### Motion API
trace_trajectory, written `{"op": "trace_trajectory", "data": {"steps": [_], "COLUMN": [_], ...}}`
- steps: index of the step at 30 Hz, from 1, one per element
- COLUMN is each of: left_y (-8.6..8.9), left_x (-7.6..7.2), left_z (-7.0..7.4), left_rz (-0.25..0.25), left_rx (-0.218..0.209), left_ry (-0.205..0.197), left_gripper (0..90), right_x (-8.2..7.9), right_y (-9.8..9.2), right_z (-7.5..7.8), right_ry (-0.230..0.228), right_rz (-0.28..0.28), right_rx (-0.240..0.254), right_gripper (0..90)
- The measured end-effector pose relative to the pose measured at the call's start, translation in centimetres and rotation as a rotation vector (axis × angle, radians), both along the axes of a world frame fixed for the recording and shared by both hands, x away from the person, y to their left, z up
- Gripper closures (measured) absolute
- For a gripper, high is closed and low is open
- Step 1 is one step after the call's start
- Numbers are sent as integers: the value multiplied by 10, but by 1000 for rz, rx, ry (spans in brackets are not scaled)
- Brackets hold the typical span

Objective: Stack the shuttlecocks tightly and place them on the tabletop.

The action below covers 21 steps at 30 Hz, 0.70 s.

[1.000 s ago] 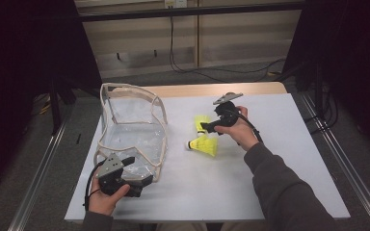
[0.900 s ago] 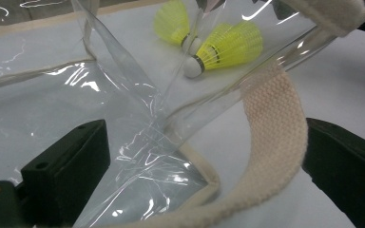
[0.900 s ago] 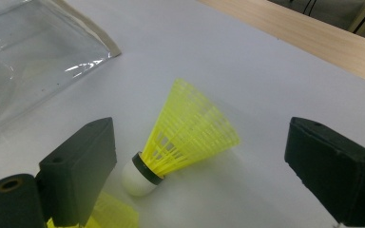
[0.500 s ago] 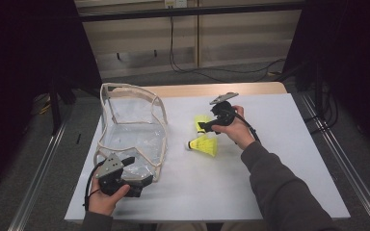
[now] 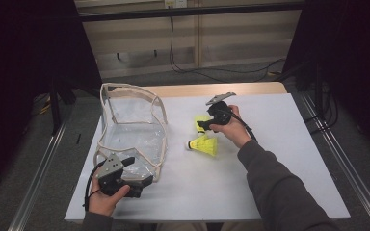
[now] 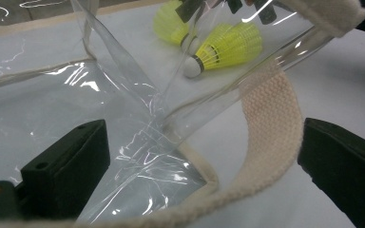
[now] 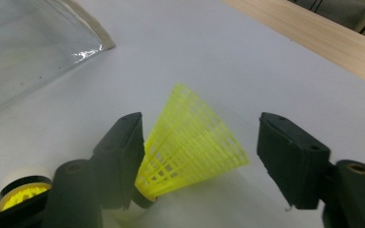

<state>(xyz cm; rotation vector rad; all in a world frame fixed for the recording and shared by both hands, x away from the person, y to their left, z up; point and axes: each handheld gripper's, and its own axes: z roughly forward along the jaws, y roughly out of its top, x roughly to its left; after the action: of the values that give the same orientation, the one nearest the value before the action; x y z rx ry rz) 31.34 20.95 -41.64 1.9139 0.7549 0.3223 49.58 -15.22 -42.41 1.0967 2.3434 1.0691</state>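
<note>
- Bench point(image 5: 279, 159): white sheet over a wooden top, whose bare far edge shows as a pale strip; it carries everything below.
- Clear plastic bag point(image 5: 132, 130): transparent pouch edged with cream woven tape, on the left part of the bench, its far end standing up as an open frame and its near end lying flat. In the left gripper view the creased film and a loop of the tape point(image 6: 271, 118) pass between the two black fingers.
- Left gripper point(image 5: 142, 180): held in the person's left hand at the near left of the bench, at the near edge of the bag. Its fingers point(image 6: 71, 161) stand well spread, with film and tape lying in the gap; whether either pad presses on them cannot be told.
- Right gripper point(image 5: 203, 126): held in the right hand past the middle of the bench, pointing left toward the bag. Its fingers point(image 7: 123, 152) have just been closing and flank the far shuttlecock; the left one lies against the skirt, the right one stands apart, so nothing is pinched yet.
- Far shuttlecock point(image 7: 190, 142): yellow mesh skirt, lying on the bench between the right fingers.
- Near shuttlecock point(image 5: 203, 145): yellow with a white cork, lying on its side just beside the first, cork toward the bag.
</note>
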Motion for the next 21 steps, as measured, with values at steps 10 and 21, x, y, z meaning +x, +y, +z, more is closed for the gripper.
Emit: {"op": "trace_trajectory", "data": {"steps": [10,21], "left_y": [0,0], "left_x": [0,0], "left_z": [0,0], "left_rz": [-2,0], "left_rx": [1,2], "left_ry": [0,-1], "left_gripper": [35,35], "right_x": [4,4], "right_y": [6,2], "right_z": [-2,1], "right_ry": [-4,3], "right_rz": [13,3], "right_rx": [-21,-13], "right_gripper": [460,556]}}
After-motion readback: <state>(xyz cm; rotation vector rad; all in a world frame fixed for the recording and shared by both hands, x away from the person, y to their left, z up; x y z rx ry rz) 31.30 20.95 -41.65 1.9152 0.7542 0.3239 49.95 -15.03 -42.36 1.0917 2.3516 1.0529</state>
